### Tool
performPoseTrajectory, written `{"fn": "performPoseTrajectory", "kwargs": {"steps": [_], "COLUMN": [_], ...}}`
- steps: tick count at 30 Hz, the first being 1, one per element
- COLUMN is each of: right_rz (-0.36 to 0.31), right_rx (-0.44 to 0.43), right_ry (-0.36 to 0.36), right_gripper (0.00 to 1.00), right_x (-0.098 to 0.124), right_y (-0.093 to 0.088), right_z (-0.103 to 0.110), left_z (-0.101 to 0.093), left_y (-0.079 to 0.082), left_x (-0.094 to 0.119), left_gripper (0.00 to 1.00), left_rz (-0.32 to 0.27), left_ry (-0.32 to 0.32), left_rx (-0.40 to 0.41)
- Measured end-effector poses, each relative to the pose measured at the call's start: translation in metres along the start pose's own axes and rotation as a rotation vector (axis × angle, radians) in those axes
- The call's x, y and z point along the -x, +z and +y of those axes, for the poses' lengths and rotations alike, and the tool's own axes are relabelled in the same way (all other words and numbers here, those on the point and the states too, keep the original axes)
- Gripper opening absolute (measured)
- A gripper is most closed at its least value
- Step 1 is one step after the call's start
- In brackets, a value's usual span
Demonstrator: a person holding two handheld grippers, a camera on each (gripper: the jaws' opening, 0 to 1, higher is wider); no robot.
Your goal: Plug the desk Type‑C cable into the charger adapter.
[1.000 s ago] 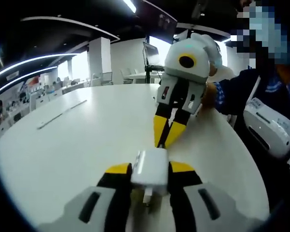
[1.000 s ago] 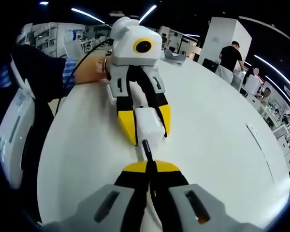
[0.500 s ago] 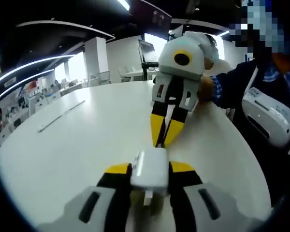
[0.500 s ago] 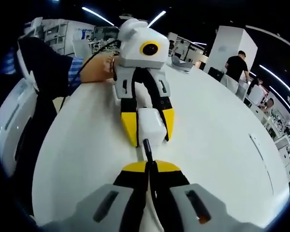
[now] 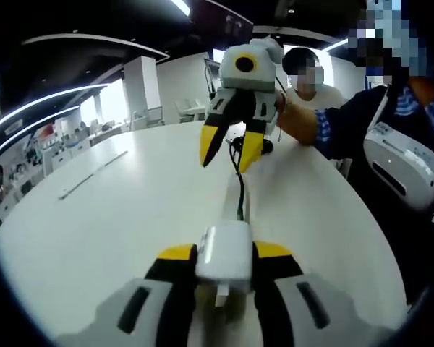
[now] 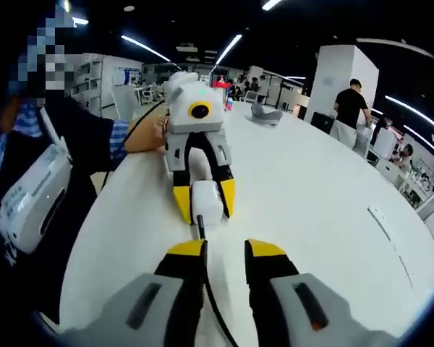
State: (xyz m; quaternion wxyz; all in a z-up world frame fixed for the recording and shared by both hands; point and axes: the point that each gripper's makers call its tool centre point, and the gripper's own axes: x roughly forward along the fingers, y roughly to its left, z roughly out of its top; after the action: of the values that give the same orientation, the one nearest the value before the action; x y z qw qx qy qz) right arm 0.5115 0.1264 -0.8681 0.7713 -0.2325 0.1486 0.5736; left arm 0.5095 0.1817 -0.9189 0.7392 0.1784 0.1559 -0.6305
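The left tool (image 5: 224, 253) is clamping the white charger adapter (image 5: 226, 253) between its yellow-tipped jaws, holding it by its two flat sides just above the white tabletop (image 5: 116, 210), near the edge where the person is standing. The black Type‑C cable (image 5: 239, 189) is running out of the adapter's front face and trailing across the tabletop toward the right tool (image 5: 233, 144), so the plug appears to be seated, though how fully cannot be told.

In the right gripper view the right tool (image 6: 224, 249) is standing with its jaws apart and gripping nothing; the cable (image 6: 202, 253) is lying in the gap, close along one jaw, and leading up to the adapter (image 6: 205, 200) held in the left tool (image 6: 202, 202).

The adapter looks like a light, rigid plastic block with smooth, glossy sides, so it is likely to slip or twist if squeezed near a corner; the broad flat faces, where the left tool is gripping now, are the sound place to hold. The cable is thin and limp, offering no pushing stiffness along its length; only the short, stiff plug housing next to the port is fit for gripping. Pulling sideways there could strain the connector.
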Motion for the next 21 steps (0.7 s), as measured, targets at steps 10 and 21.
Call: {"fn": "performPoseTrajectory", "kwargs": {"steps": [10,21], "right_rz": [0.015,0.122], "right_rx": [0.032,-0.044], "right_ry": [-0.18,-0.236], "right_gripper": [0.22,0.22], "right_x": [0.071,0.118], "right_y": [-0.013,-0.082], "right_z": [-0.036,-0.037], "left_z": [0.002,0.007], "left_y": [-0.003,-0.01], "left_x": [0.003,0.01], "left_gripper": [0.29,0.29], "left_rz": [0.006,0.022], "left_ry": [-0.004,0.001], "left_rx": [-0.007,0.003]}}
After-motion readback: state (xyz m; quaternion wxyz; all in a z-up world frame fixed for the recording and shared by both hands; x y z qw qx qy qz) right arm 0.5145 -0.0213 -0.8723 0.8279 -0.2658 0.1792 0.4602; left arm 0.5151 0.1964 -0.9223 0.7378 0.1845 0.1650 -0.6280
